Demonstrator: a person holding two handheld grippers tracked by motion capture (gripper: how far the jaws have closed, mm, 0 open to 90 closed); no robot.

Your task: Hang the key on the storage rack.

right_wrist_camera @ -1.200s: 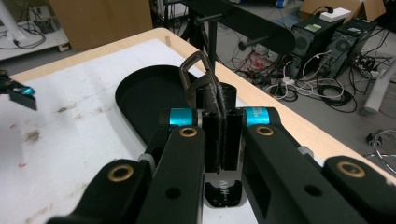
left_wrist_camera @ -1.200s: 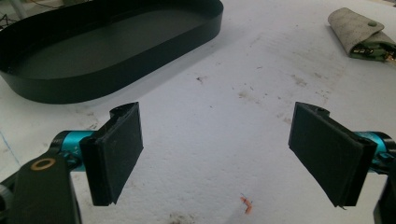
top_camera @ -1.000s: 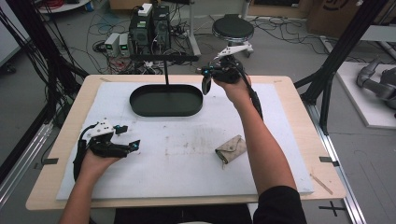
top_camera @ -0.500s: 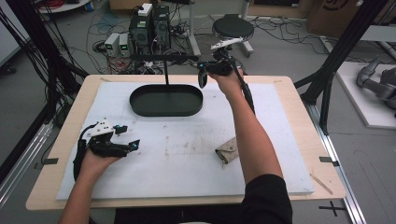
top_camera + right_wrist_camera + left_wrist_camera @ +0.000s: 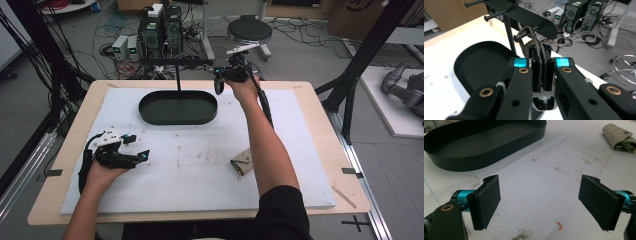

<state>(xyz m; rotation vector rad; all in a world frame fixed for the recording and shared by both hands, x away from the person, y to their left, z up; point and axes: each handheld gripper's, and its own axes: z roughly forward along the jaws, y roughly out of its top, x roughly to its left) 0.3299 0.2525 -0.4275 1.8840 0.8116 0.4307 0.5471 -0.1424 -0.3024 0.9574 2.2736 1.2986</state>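
Observation:
My right gripper (image 5: 218,84) is held up at the right end of a black peg stand (image 5: 177,62) that rises from the far side of a black oval tray (image 5: 150,118). In the right gripper view its jaws (image 5: 541,51) have just been opening slightly, but the pads still pinch a thin metal clip (image 5: 527,29) hooked over a peg (image 5: 520,37). A dark round piece hangs behind the pads. My left gripper (image 5: 139,146) rests low on the white mat at the front left, open (image 5: 541,205), with nothing between its pads.
A small grey folded pouch (image 5: 243,161) lies on the white mat (image 5: 200,170) right of centre, also in the left gripper view (image 5: 619,135). Computers and cables sit on the floor beyond the table's far edge. A black frame post stands at the right.
The right hand moved left along the far edge toward the stand's pegs, mostly in the first half second. The left hand has not moved.

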